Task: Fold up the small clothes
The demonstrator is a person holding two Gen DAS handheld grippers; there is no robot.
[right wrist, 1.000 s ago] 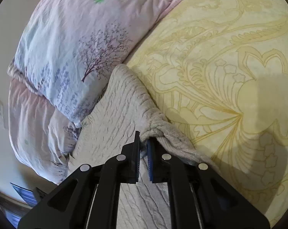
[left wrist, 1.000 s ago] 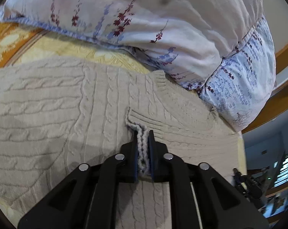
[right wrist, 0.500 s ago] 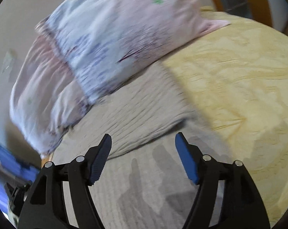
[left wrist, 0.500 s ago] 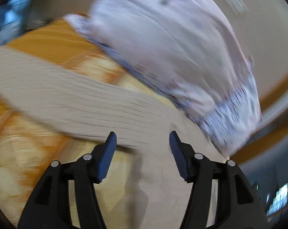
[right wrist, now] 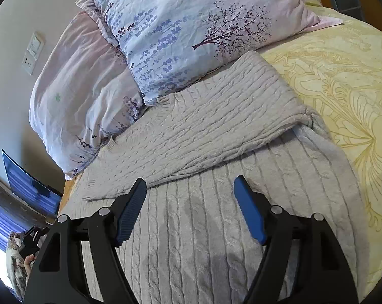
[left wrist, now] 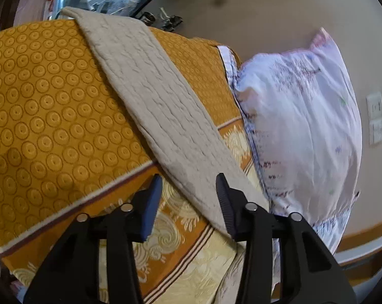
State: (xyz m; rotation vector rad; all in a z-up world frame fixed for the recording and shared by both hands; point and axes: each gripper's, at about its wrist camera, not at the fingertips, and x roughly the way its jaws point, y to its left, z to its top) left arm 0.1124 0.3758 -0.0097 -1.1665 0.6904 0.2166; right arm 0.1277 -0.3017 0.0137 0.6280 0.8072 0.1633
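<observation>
With its jaws apart and just closing on nothing, left gripper (left wrist: pixel 188 197) hovers over the sweater's outstretched sleeve (left wrist: pixel 155 96); right gripper (right wrist: pixel 189 207), jaws wide, hangs above the sweater (right wrist: pixel 216 228) on the bed (right wrist: pixel 343 88), beside pillows (right wrist: pixel 191 25).

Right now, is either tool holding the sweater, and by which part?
Nothing is held. The left tool and the right tool have just been opening or closing, pads bare, above the sweater.
</observation>
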